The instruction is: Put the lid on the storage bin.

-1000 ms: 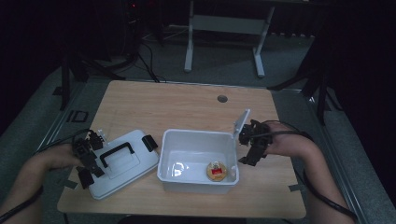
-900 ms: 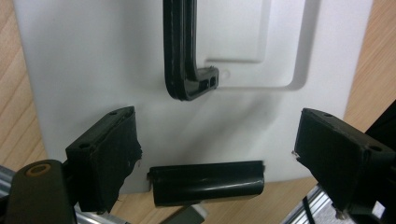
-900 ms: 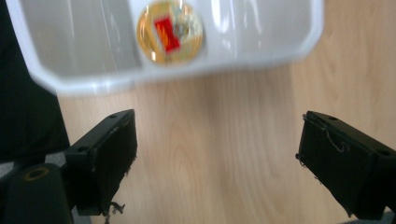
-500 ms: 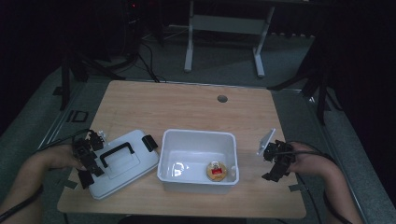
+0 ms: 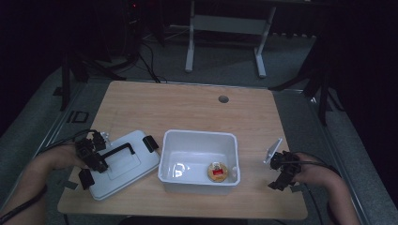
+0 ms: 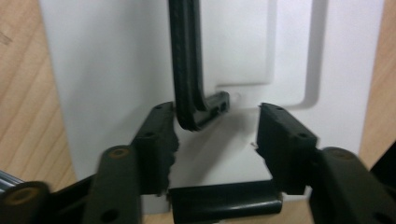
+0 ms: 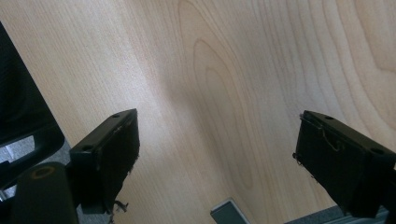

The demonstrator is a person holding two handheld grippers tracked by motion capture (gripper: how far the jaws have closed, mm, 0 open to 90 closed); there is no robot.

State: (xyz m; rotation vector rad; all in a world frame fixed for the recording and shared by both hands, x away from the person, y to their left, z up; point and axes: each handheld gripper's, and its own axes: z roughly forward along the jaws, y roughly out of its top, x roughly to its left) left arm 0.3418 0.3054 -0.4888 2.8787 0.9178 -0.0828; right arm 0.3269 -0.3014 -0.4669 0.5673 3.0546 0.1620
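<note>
A white lid (image 5: 136, 165) with a black handle (image 5: 117, 152) lies flat at the table's front left. My left gripper (image 5: 96, 161) hovers over the lid's left part. In the left gripper view, the handle's bent end (image 6: 187, 70) sits between the jaws of that gripper (image 6: 217, 126). They have just been closing; one jaw is at the bend and the other is still apart from it. A white bin (image 5: 199, 133) stands mid-table with a round item with a red label (image 5: 217, 171) inside. My right gripper (image 5: 280, 171) is low at the front right, open over bare wood (image 7: 224, 70), nothing between its jaws (image 7: 217, 140).
A black clip (image 5: 150, 143) sits at the lid's right end. A small round hole (image 5: 223, 99) marks the table's far side. A grey tape piece (image 7: 229, 212) lies near the front edge. A metal desk frame (image 5: 225, 23) stands beyond the table.
My right gripper has moved from the bin's right rim out to the right, nearer the front edge, and lower. The left hand has kept its place on the lid.
</note>
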